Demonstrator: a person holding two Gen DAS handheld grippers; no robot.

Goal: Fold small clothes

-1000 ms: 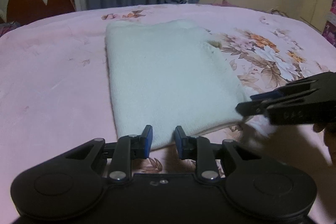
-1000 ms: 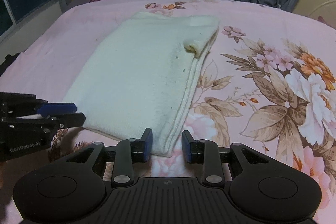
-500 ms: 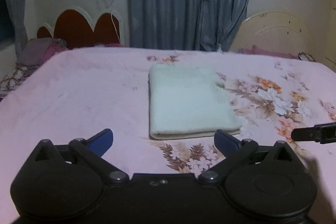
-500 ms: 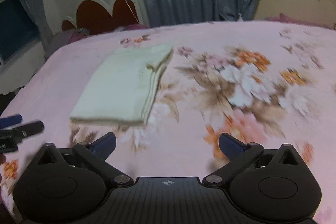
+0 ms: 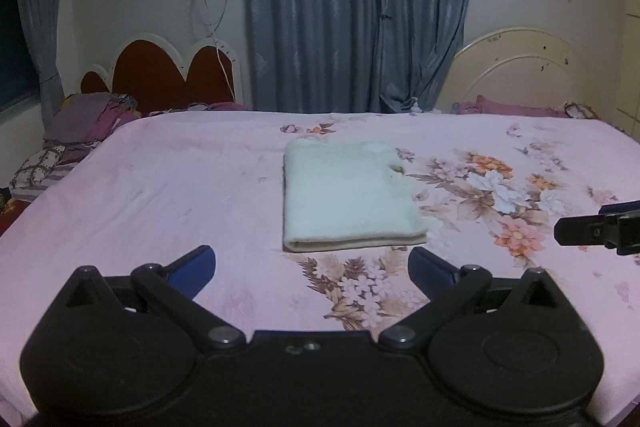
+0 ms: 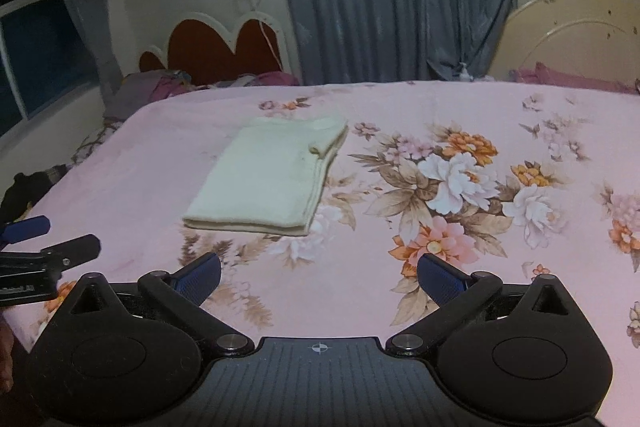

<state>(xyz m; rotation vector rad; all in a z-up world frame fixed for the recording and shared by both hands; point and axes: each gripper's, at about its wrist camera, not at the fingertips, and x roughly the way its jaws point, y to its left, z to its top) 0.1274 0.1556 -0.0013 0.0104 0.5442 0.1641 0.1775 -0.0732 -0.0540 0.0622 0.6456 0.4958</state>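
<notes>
- The pale cloth (image 5: pixel 344 197) is seen lying folded into a neat rectangle on the pink flowered bed (image 5: pixel 160 187), towards the middle, its doubled edge facing the cameras.
- The left tool (image 5: pixel 312 263) is held wide apart with nothing between its blue pads; the cloth sits just beyond it, not touched.
- The right tool (image 6: pixel 319 275) is likewise spread fully, empty, with the cloth ahead and off to its left, well clear of the pads.
- The fold looks finished, so the step in hand is judged to be a clean retreat: both tools are best kept spread and high, so that no pad drags the near edge and the layers are not pulled askew.
- One small flaw is noticed: a corner on the cloth's right edge is curled up. If it is to be tidied, it should be pressed flat from above rather than pinched.
- What kind of garment the cloth is cannot be told; no sleeve or neckline can be made out.
- The layers inside the fold are hidden, so their evenness cannot be judged.
- Only the tip of each tool is caught in the other's view, at the picture's edge.
- Bundled fabrics (image 5: pixel 92 119) by the headboard (image 5: pixel 168 75) are dim; whether more clothes wait there cannot be said.
</notes>
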